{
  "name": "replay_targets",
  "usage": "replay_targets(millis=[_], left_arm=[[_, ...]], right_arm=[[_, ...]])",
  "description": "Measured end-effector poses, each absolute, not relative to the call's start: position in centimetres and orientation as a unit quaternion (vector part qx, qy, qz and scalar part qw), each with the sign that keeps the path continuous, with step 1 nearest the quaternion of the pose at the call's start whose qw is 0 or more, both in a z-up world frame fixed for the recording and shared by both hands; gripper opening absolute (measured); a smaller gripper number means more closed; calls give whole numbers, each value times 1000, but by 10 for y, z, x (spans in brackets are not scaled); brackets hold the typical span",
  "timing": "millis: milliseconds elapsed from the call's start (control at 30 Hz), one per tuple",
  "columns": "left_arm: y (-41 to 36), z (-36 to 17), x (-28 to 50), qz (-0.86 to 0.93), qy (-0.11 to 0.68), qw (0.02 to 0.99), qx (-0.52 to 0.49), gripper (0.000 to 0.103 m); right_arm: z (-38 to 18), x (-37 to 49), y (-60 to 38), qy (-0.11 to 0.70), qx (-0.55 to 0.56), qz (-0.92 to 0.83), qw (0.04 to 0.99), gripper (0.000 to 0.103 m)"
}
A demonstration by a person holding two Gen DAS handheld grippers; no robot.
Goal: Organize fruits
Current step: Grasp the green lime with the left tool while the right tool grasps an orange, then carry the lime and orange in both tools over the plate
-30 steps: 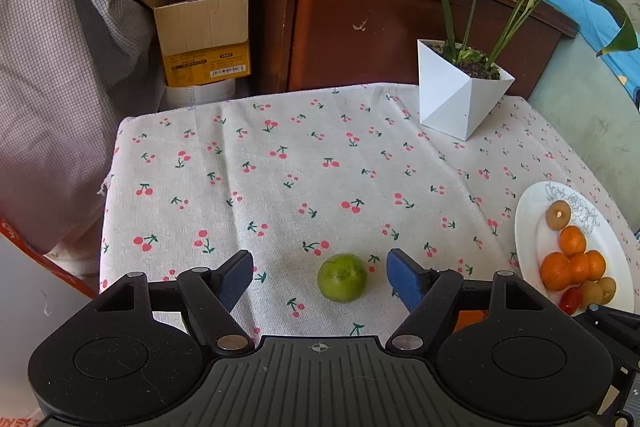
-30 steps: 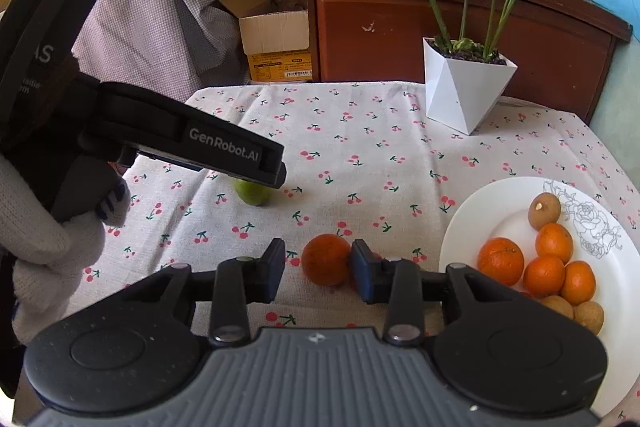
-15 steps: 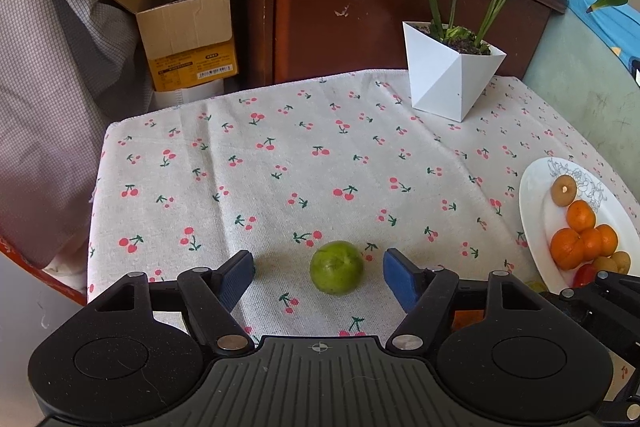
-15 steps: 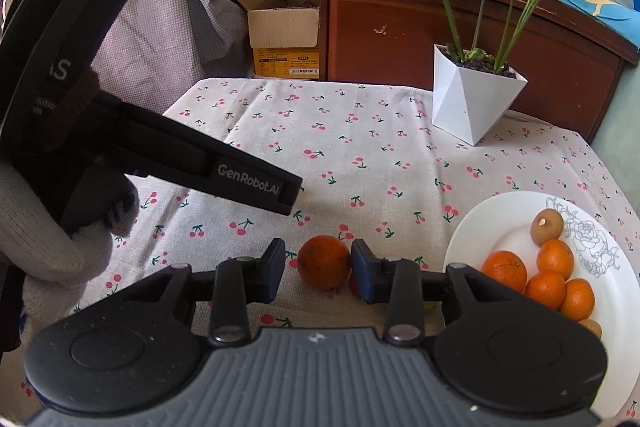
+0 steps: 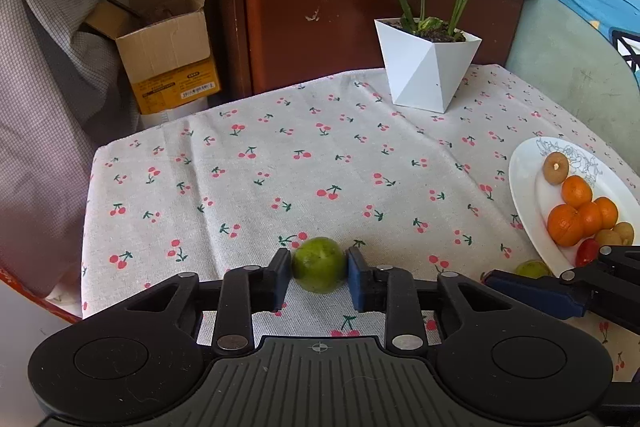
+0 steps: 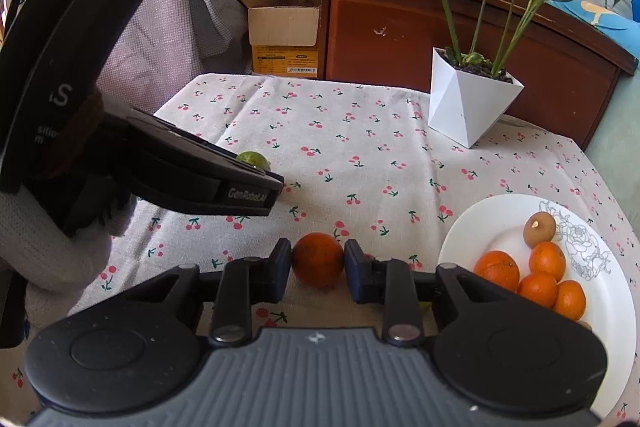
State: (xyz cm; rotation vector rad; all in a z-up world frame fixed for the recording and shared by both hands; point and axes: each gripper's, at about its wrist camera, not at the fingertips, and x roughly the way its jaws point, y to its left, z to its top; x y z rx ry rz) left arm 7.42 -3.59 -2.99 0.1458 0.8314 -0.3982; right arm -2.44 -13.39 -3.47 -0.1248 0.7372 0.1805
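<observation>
Grasp step in hand: left tool (image 5: 319,269) is closing on the lime (image 5: 319,264); right tool (image 6: 317,264) is clamped on the orange (image 6: 317,258), both on the surface (image 5: 320,163). Lifting to the plate (image 6: 492,215) is required next.

I see bright, even daylight on both feeds. Shadows on the counter (image 5: 360,163) are soft. The white plate (image 6: 496,223) looks nearly blown out. Fisheye bending curves the edges, and the corners go black.
</observation>
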Motion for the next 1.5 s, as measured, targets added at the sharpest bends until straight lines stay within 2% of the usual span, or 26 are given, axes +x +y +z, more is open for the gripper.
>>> replay_targets(millis=[400, 967, 1500], left_arm=[[-31, -18, 73, -196, 391, 899, 32, 26], [-53, 9, 66, -226, 368, 902, -11, 26], [-108, 27, 56, -293, 351, 889, -27, 26]], right_arm=[[-23, -30, -145, 352, -22, 85, 932, 29], [10, -41, -199, 301, 48, 31, 952, 29], [26, -62, -294, 272, 225, -87, 932, 29]])
